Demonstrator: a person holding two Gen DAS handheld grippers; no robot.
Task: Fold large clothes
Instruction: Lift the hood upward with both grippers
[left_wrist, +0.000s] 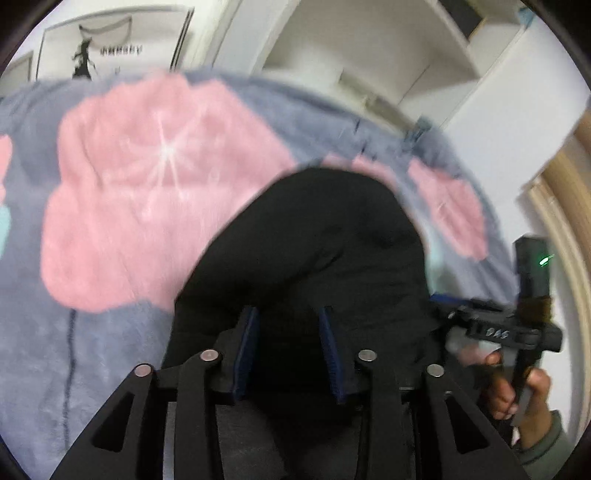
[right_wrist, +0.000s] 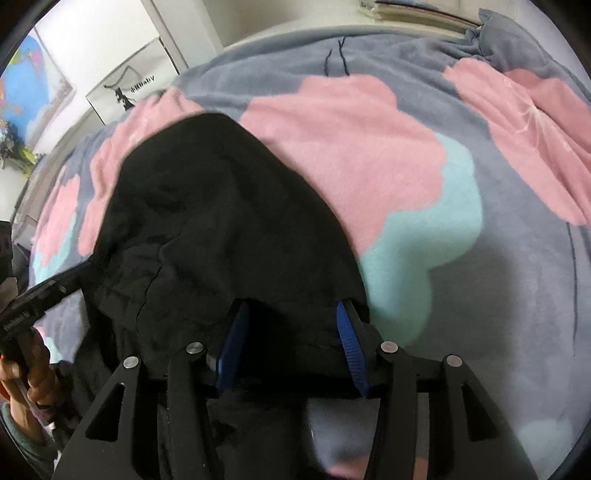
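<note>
The left gripper (left_wrist: 290, 314) points down at a black garment (left_wrist: 314, 251), its blue pads (left_wrist: 248, 354) standing apart with dark cloth lying between them, and no pad clearly presses on the fabric. Black on black here, so where the cloth ends and the gripper frame begins is hard to make out. The garment spreads forward from the jaws onto a fleece blanket (left_wrist: 129, 192), grey-blue with big pink patches, and the whole view is smeared with blur.

Off to the right of the left gripper, the other tool shows at the edge of the view, held by a hand (left_wrist: 517, 395) in a grey-green sleeve; its fingertips are cut off behind the garment.

Over to the right gripper (right_wrist: 291, 314): its jaws are parted too, with the garment's (right_wrist: 221, 221) near edge draped over the tips. The left pad (right_wrist: 232, 347) is half buried in cloth and the right pad (right_wrist: 351, 347) sits at the hem. I cannot tell whether any fabric is pinched. Beyond and to the right, the blanket (right_wrist: 424, 166) lies bare, pink and mint. At the far left the other hand (right_wrist: 33, 380) is only partly in view.

The garment's full shape is hidden; folds and sleeves cannot be told apart.
</note>
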